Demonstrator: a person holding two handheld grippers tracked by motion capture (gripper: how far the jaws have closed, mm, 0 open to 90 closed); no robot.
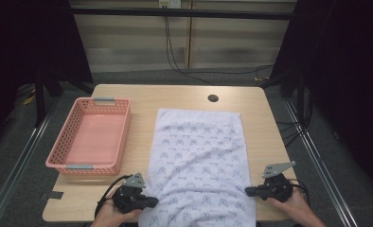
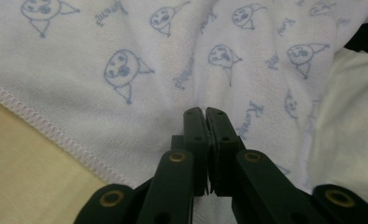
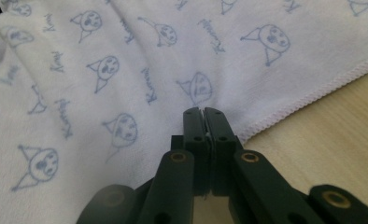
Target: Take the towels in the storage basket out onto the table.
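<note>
Small pale-blue script was printed again and again across the towel [image 1: 199, 156] between little cartoon faces with pointed hoods; the word seemed to begin with a K, but it was too blurred to read for certain.

On the bench [image 1: 146, 97] there was one pink basket [image 1: 91, 136], one towel and two grippers. The basket stood at the left edge, a lattice-walled tray with a grey handle at each short end. Just right of it the towel lay flat and lengthwise down the middle of the bench, white with a stitched hem, its far end short of the round hole [image 1: 213, 98] near the far edge and its near end reaching the near edge, where the cloth was puckered into soft folds.

The left gripper [image 1: 151, 202], held in a hand at the near left corner of the towel, had its jaws clenched on the cloth just inside the hem, as the left gripper view showed [image 2: 205, 112]. The right gripper [image 1: 247, 191], at the towel's near right side, was likewise clamped on a pinch of towel close to its hemmed edge [image 3: 203, 112].
</note>
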